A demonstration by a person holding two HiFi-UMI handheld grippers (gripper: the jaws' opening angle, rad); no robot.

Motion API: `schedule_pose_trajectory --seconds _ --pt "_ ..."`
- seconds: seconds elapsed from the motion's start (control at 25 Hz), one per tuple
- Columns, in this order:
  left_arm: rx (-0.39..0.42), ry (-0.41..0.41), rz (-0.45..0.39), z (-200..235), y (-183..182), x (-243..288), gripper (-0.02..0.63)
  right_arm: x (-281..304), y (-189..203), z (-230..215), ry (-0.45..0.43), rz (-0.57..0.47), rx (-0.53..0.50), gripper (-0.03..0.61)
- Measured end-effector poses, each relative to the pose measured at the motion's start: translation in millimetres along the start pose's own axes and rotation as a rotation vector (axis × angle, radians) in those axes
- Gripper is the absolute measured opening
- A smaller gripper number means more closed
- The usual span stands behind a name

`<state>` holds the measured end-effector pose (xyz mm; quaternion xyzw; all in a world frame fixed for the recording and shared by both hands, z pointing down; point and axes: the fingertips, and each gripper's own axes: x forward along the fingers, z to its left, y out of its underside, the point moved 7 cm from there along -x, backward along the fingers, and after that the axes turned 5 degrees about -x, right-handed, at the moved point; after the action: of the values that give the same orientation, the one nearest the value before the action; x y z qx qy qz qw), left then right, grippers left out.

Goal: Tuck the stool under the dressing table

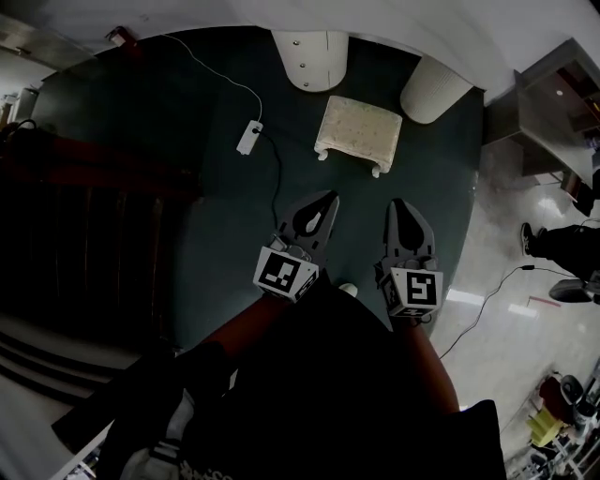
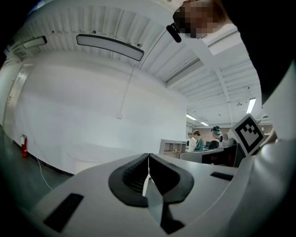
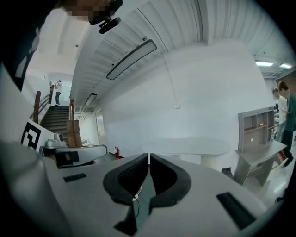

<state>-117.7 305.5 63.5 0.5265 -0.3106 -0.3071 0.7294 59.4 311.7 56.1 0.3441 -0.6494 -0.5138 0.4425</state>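
Ahead of shut left hand-held gripper (image 1: 329, 198) and right hand-held gripper (image 1: 399, 204) stands the stool (image 1: 358, 134).

Stool (image 1: 358, 131): small and low, cream-white. Rectangular padded top, short curved legs. Upright on all legs on the dark floor (image 1: 225, 216), turned slightly askew to the table edge.

Dressing table (image 1: 394, 23): white, with a curved front edge running across the top of the head view. It rests on two rounded white pedestals (image 1: 309, 58), one to the left and one to the right.

Stool sits in front of the gap between the pedestals, near them but apart. It is fully out from under the top, not yet tucked in.
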Motion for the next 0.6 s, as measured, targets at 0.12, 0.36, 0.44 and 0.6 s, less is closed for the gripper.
schedule_pose_trajectory --seconds 0.12,0.36,0.44,0.6 --pt "-0.002 -0.001 0.002 44.6 -15.4 23.6 0.015 44.9 -19.8 -2.8 0.006 -0.006 -0.014 0.040" --pt "-0.018 0.028 0.010 110.7 -25.1 58.0 0.015 102.4 -23.8 -26.3 0.080 0.019 0.029 0.040" --pt "-0.006 0.055 0.016 125.8 -24.3 66.8 0.015 119.4 -23.6 -28.7 0.076 0.036 0.046 0.040" --pt "-0.019 0.039 0.047 161.4 -18.2 82.2 0.015 151.4 -25.8 -25.7 0.088 0.036 0.026 0.040"
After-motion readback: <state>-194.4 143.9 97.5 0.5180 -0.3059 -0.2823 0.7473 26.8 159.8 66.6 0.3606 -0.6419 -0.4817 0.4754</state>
